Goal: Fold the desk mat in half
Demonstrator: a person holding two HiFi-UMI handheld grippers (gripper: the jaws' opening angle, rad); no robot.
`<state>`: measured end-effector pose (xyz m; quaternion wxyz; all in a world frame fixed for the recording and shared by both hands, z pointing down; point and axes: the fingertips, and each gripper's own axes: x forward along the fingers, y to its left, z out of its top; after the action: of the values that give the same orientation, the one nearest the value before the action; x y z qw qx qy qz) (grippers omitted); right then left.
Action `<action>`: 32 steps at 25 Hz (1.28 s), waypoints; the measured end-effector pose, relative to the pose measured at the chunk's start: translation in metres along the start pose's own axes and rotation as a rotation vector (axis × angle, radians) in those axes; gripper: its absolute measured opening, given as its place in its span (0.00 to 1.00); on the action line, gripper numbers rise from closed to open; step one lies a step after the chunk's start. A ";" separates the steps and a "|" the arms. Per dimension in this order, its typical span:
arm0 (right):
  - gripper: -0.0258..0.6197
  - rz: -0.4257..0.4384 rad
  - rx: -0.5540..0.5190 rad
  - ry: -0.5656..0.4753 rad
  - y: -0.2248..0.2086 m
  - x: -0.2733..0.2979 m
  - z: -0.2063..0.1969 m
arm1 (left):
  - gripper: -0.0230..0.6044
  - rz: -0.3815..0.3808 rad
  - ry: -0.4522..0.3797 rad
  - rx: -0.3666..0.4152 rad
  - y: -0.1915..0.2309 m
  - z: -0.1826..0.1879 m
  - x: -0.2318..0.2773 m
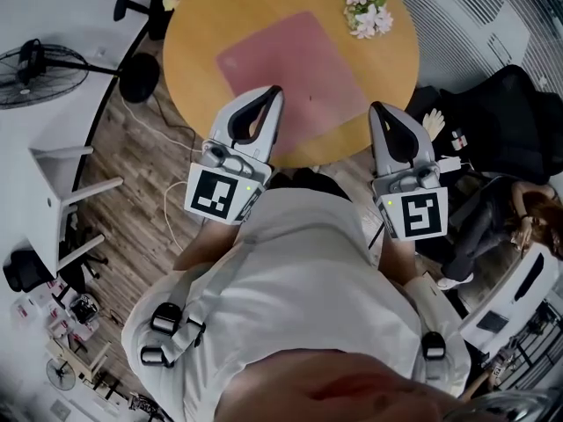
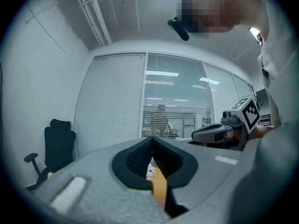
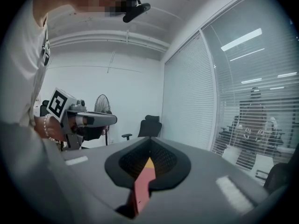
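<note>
A pink desk mat (image 1: 295,73) lies flat and unfolded on the round wooden table (image 1: 193,51). My left gripper (image 1: 274,90) is shut, its tip over the mat's near left part, with nothing between the jaws. My right gripper (image 1: 376,108) is also shut and holds nothing; it hovers at the mat's near right corner. In the left gripper view the jaws (image 2: 152,139) meet at the tip, and a strip of tabletop (image 2: 160,183) shows in the gap below. In the right gripper view the shut jaws (image 3: 150,139) show a strip of mat (image 3: 141,185) in the gap below them.
A bunch of pale flowers (image 1: 365,11) lies at the table's far right. A standing fan (image 1: 35,69) and a white stool (image 1: 62,192) are on the left. A black office chair (image 1: 141,7) is at the far side; a dark chair with bags (image 1: 501,112) is on the right.
</note>
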<state>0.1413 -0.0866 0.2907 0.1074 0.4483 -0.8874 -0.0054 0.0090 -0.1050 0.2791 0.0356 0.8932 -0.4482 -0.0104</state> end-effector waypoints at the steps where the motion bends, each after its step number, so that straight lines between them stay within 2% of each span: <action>1: 0.05 0.001 0.002 0.002 -0.003 0.002 -0.001 | 0.04 -0.001 0.004 -0.003 0.000 -0.002 0.004; 9: 0.05 0.012 0.011 0.007 -0.015 0.021 -0.007 | 0.05 0.004 0.016 -0.008 0.013 -0.010 0.024; 22: 0.05 -0.014 -0.007 0.011 0.005 0.076 0.015 | 0.05 -0.038 0.021 -0.011 0.074 -0.008 0.025; 32: 0.05 -0.005 -0.001 0.028 0.018 0.104 0.010 | 0.06 -0.009 0.072 -0.030 0.118 -0.037 0.021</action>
<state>0.0651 -0.1591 0.3022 0.1199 0.4505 -0.8847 0.0000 -0.0711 -0.1906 0.3250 0.0651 0.8942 -0.4426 0.0148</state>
